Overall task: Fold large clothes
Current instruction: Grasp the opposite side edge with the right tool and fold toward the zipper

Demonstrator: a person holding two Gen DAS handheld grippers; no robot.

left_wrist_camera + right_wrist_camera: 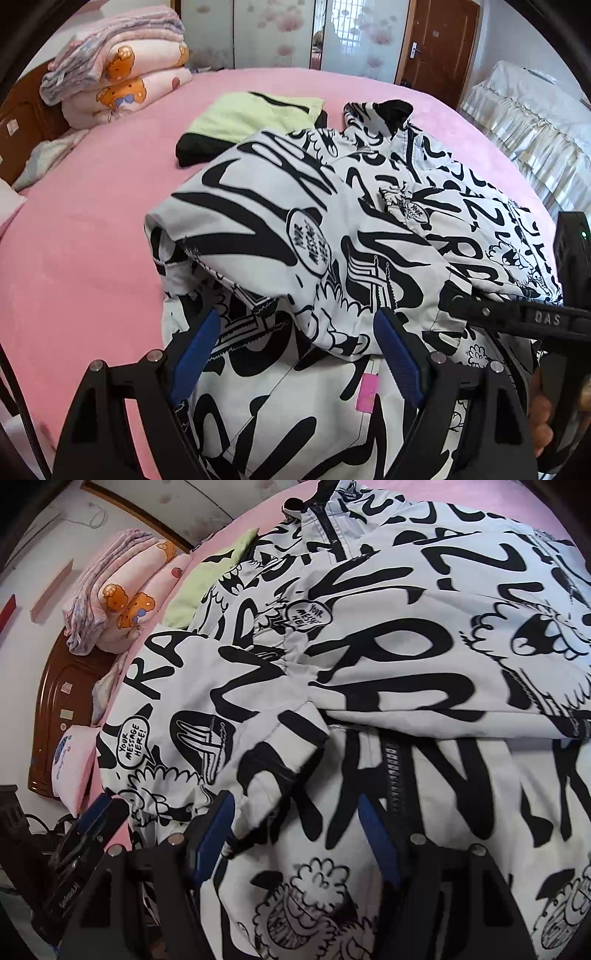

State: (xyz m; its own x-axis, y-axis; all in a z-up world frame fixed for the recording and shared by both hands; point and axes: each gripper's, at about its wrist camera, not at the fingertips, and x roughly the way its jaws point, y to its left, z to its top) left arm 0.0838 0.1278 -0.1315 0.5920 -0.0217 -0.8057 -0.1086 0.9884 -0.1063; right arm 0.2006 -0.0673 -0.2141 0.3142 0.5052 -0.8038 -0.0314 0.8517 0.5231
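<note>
Mostly, the black-and-white graffiti-print jacket (pixel 332 229) lay spread on the pink bed sheet (pixel 81 229), its sleeves folded in over the body. Left gripper (pixel 299 350) hovered low over the near hem, blue pads (pixel 195 350) well apart, cloth under and between them but nothing pinched. Right gripper (pixel 295 834) stood over the zipper front, fingers likewise apart, a fold of fabric bunched against the left pad (pixel 218 830); whether it pressed there could not be told. Behind the jacket, touching its far edge, sat a folded pale-green garment (pixel 255 114). A stack of pink bear-print quilts (pixel 122 74) rested near the wooden headboard (pixel 55 701).
</note>
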